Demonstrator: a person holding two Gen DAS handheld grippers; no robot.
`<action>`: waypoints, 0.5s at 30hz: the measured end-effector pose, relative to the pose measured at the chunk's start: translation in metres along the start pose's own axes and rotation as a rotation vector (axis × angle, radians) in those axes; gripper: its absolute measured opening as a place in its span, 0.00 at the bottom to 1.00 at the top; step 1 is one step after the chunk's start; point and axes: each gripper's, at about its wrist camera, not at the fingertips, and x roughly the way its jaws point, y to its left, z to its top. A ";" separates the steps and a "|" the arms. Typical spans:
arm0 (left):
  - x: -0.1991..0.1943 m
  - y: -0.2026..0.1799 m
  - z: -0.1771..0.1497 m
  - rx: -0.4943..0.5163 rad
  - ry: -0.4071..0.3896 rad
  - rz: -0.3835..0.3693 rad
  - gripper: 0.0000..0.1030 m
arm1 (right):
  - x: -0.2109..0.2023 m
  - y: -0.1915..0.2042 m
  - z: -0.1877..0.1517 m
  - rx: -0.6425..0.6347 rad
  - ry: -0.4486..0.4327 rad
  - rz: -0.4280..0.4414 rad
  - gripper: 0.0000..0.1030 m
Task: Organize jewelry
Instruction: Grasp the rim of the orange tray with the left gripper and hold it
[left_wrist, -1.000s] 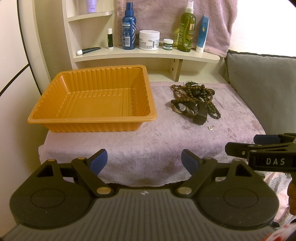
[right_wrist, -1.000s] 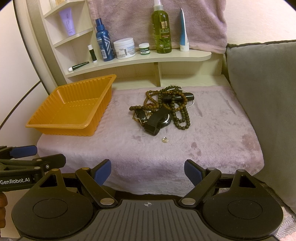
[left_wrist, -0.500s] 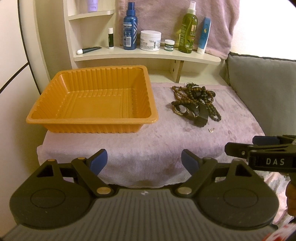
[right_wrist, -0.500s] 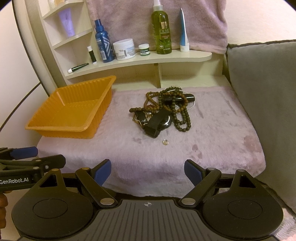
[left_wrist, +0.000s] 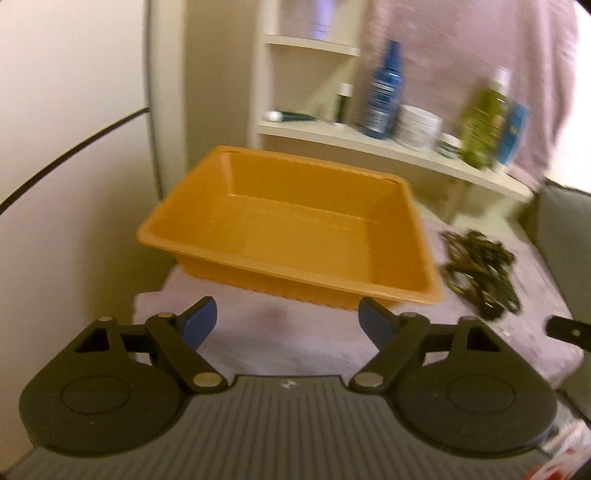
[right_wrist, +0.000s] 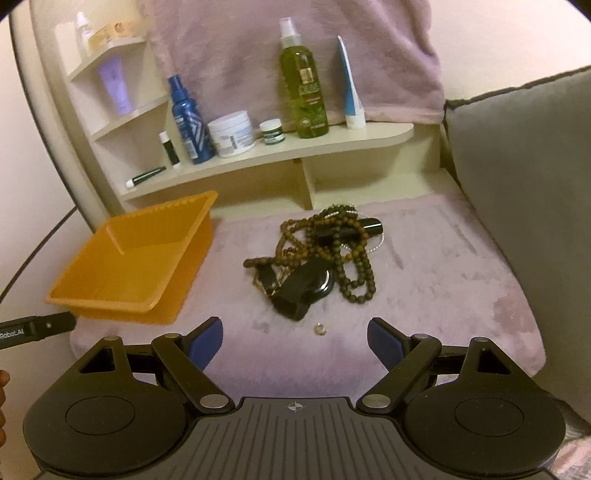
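Swung leftward since the previous frame, the left gripper (left_wrist: 286, 319) now faces the ribbed orange plastic tray (left_wrist: 295, 225) head-on, its view smeared by motion; its blue-padded jaws are spread wide and hold nothing. Right gripper (right_wrist: 294, 341) has edged closer to the tangled heap of brown bead necklaces and a black watch (right_wrist: 317, 254), which lies on the mauve plush-covered table (right_wrist: 443, 295), just right of the tray and apart from it. Its jaws are likewise spread and empty. One small gold ring (right_wrist: 319, 328) sits alone on the plush, just in front of the heap, between it and the right gripper.
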 end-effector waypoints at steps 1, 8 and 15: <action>0.002 0.007 0.001 -0.014 -0.013 0.012 0.76 | 0.002 -0.002 0.001 0.005 0.001 -0.006 0.83; 0.014 0.038 0.008 -0.115 -0.072 0.067 0.75 | 0.018 -0.011 0.007 0.031 -0.012 -0.016 0.83; 0.038 0.063 0.012 -0.195 -0.098 0.085 0.75 | 0.033 -0.019 0.016 0.067 -0.009 -0.034 0.83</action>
